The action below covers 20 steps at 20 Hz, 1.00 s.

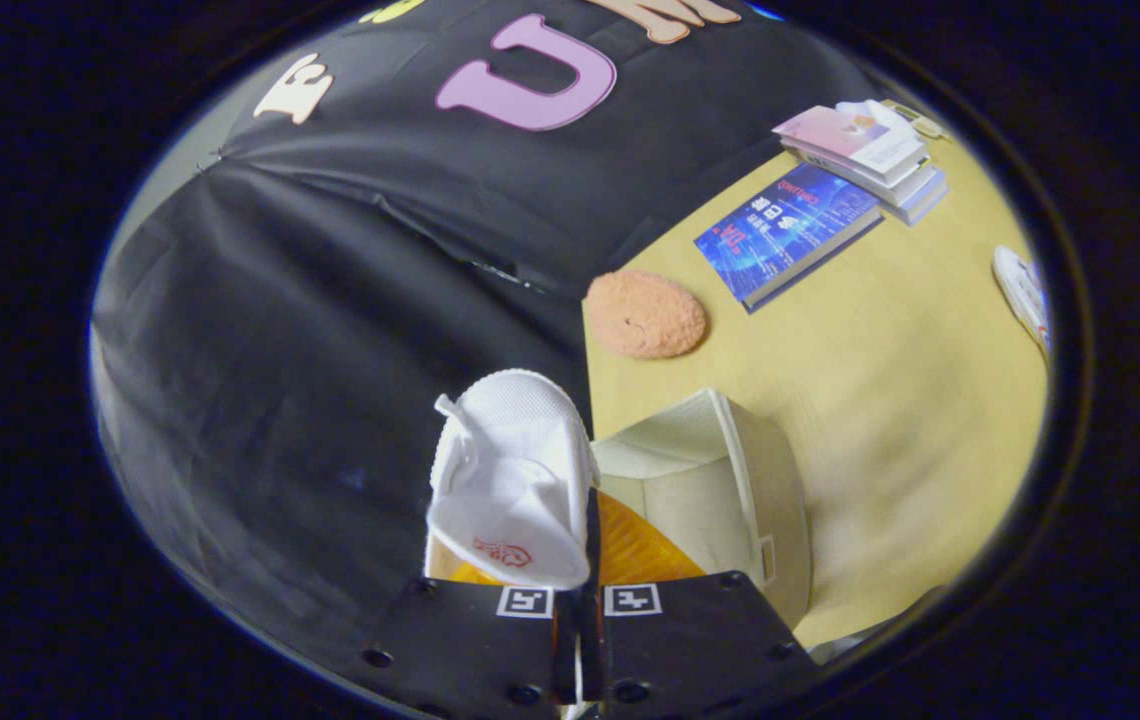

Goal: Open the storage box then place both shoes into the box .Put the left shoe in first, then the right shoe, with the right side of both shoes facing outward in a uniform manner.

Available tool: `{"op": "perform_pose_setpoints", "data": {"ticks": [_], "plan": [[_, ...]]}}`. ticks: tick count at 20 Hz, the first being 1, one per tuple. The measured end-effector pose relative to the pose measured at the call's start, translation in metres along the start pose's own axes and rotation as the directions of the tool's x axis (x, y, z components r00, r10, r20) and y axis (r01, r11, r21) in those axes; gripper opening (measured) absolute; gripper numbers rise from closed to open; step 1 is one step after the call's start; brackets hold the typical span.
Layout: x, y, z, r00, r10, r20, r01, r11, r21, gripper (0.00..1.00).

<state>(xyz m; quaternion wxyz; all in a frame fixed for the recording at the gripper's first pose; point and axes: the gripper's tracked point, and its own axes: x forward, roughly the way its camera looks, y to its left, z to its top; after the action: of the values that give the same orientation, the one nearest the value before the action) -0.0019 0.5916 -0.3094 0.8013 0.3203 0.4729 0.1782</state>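
Beyond the gripper point(578, 600) clamped on a white shoe point(510, 480), storage box point(730, 480), orange cushion point(645, 314), books point(788, 235).

We see even, soft indoor light on the pale yellow wooden table point(890, 330); strong fisheye bending curves its edges, and the rim blurs slightly.

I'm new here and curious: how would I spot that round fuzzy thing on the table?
Start at the yellow table. Near its edge by the black cloth, beyond the storage box and the white shoe pinched in the gripper, lies an orange fuzzy pad, unlike the flat books nearby.
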Motion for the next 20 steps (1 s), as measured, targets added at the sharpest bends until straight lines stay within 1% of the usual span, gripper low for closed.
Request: {"op": "perform_pose_setpoints", "data": {"ticks": [3, 6, 10, 11, 12, 14, 15, 16, 17, 19, 20], "plan": [[0.032, -0.022, -0.024, 0.992, -0.122, -0.014, 0.121, 0.992, -0.033, 0.05], [0.047, -0.025, -0.022, 0.99, -0.142, 0.026, 0.143, 0.989, -0.045, 0.05], [0.041, -0.021, -0.029, 0.99, -0.139, 0.021, 0.14, 0.989, -0.053, 0.07], [0.043, -0.019, -0.03, 0.992, -0.128, 0.015, 0.129, 0.99, -0.055, 0.07], [0.048, -0.02, -0.039, 0.992, -0.124, -0.013, 0.123, 0.991, -0.054, 0.12], [0.048, -0.016, -0.059, 0.989, -0.103, -0.105, 0.098, 0.994, -0.049, 0.37], [0.052, -0.009, -0.07, 0.988, -0.071, -0.139, 0.067, 0.997, -0.032, 0.5], [0.048, 0.002, -0.076, 0.988, -0.021, -0.156, 0.02, 1.0, -0.006, 0.62], [0.05, 0.011, -0.073, 0.988, 0.01, -0.153, -0.01, 1.0, 0.001, 0.74], [0.037, 0.021, -0.064, 0.988, 0.046, -0.144, -0.051, 0.998, -0.026, 0.99], [0.031, 0.027, -0.06, 0.988, 0.061, -0.139, -0.067, 0.997, -0.039, 0.99]]}}
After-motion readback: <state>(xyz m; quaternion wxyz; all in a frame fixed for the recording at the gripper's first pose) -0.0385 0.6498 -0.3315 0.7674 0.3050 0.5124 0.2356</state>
